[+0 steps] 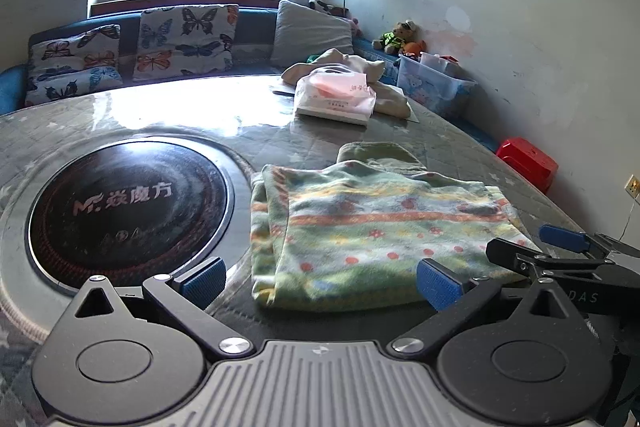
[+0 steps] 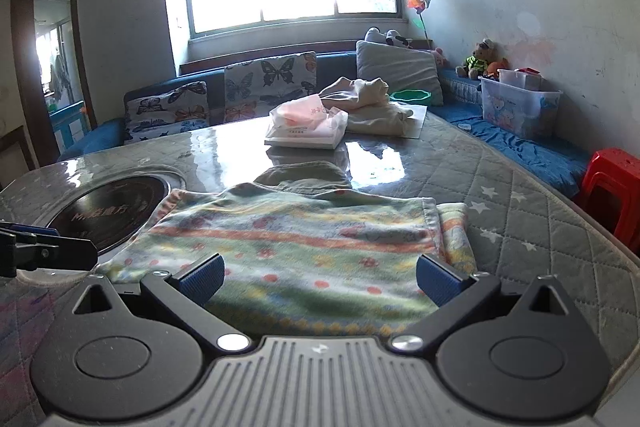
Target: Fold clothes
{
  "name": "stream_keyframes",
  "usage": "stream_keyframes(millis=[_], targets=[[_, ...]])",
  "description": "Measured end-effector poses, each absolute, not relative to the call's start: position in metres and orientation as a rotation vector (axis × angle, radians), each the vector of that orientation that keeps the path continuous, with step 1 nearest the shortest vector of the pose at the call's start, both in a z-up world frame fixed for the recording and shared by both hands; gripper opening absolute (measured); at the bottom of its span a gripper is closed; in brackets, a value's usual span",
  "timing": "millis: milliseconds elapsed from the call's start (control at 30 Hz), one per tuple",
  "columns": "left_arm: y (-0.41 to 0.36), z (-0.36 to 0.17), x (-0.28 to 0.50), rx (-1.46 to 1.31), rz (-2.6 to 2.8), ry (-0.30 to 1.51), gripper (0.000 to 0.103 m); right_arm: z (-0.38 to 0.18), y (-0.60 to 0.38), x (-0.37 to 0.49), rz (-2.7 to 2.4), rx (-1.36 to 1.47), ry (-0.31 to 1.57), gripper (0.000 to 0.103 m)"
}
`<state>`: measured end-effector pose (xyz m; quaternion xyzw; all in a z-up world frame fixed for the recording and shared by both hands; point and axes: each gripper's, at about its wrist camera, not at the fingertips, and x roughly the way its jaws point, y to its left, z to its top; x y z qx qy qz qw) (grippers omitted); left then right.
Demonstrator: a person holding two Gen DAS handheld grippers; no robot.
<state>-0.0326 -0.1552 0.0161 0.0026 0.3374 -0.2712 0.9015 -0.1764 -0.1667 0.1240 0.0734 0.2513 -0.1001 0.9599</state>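
A: Quilted counter [image 2: 532, 211] under a glossy cover, round black hob [image 1: 128, 203] set into it at left. Where's the garment?

B: Patterned green garment [image 2: 296, 251] lies folded flat near the counter's front edge, just right of the hob, its olive collar on the far side.

A: Tongs?

B: Left tongs [image 1: 320, 277] spread wide, nothing between them, low at the garment's near edge. Right tongs [image 2: 320, 277] also apart and empty (over the near hem). Tissue pack [image 2: 306, 129] and cream cloth [image 2: 368, 103] sit further back.
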Motion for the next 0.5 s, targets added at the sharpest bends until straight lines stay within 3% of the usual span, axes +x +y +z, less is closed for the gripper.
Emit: stream_keyframes(millis=[500], targets=[[-0.146,0.013,-0.056,0.023,-0.545,0.663,0.103,0.122,-0.155,-0.191,-0.164,0.169,0.527,0.103]])
